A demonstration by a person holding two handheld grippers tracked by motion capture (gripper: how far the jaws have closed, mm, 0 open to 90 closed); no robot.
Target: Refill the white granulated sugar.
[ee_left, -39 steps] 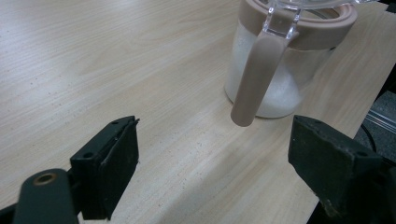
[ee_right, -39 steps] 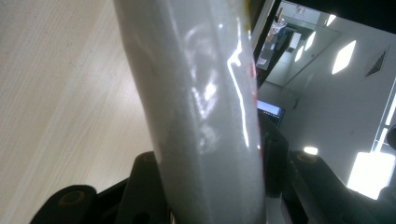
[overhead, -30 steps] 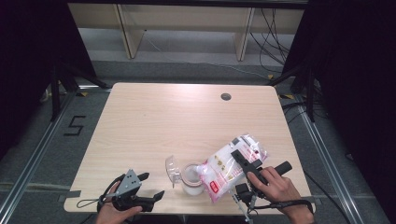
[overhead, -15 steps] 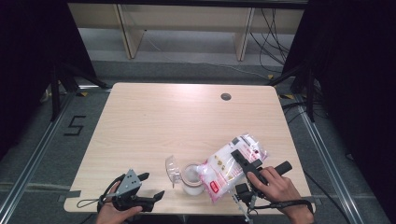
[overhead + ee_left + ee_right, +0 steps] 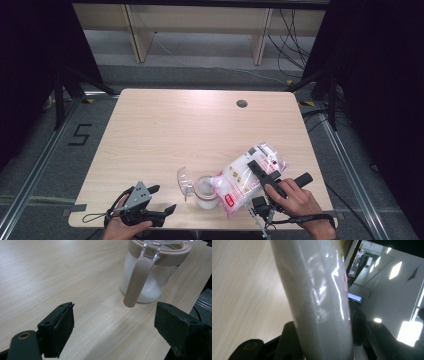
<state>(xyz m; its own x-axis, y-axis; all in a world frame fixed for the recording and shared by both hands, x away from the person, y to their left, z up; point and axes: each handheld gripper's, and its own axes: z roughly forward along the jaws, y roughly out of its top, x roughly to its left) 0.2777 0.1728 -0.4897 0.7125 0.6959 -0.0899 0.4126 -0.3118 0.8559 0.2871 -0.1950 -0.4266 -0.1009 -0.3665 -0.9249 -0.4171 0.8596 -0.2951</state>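
Observation:
A glass jar [image 5: 206, 192] with a beige rim stands near the table's front edge, partly filled with white grains, its clear lid [image 5: 184, 181] flipped open to the left. A plastic bag [image 5: 247, 177] of white grains lies tilted, its lower end at the jar's mouth. My right gripper [image 5: 255, 170] is shut on the bag [image 5: 319, 290], which passes between its jaws [image 5: 324, 338]. At the front left my left gripper [image 5: 164, 198] rests open and holds nothing. In the left gripper view the jar [image 5: 147, 272], with a beige strap down its side, stands just beyond the open jaws [image 5: 115, 325].
The light wooden table [image 5: 200, 130] has a round cable hole [image 5: 242, 104] at the back right. Shelving stands beyond the far edge. The jar sits close to the front edge, and dark floor with rails lies on both sides.

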